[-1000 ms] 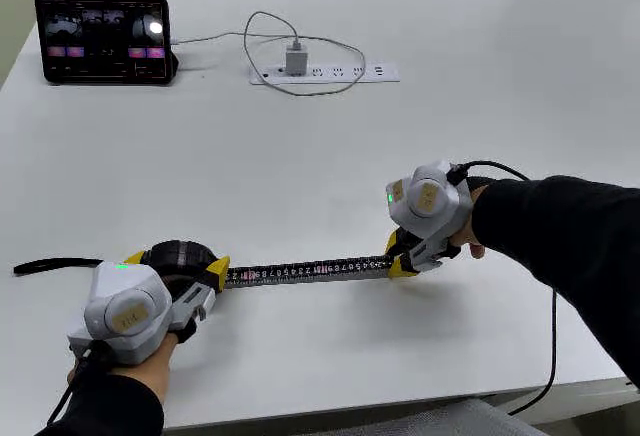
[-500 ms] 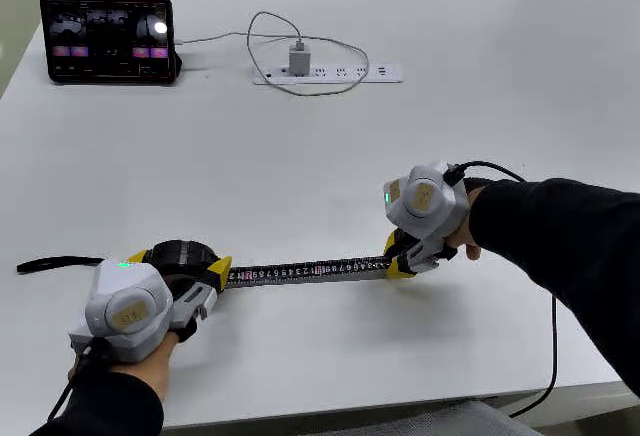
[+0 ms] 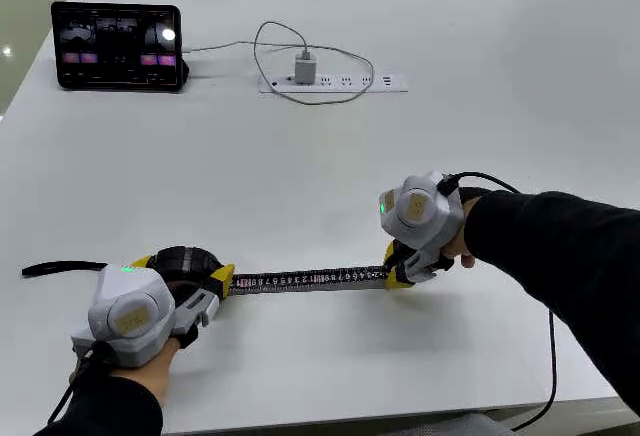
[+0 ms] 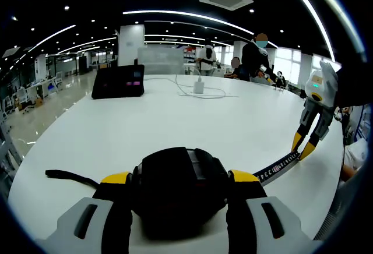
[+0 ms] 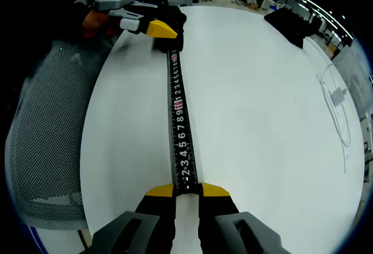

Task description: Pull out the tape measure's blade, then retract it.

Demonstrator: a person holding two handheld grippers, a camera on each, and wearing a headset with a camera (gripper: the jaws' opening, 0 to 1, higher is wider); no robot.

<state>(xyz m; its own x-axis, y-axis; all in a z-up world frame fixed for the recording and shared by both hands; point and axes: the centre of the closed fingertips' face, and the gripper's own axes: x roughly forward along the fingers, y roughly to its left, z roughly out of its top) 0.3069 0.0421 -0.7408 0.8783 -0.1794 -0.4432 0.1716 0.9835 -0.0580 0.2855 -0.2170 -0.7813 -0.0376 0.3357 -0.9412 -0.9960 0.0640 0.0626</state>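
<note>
The left tongs (image 3: 180, 268), held by a hand (image 3: 148, 364) low at the near left, are closed around the tape measure's case (image 4: 178, 198), while the right tongs (image 5: 186, 190), on a dark-sleeved arm (image 3: 560, 251) reaching in from the right, pinch the end of the blade (image 5: 176, 108).

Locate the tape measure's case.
Head view, lower left of the table: the case sits clamped in the left claw, its blade running right to the right claw.
</note>
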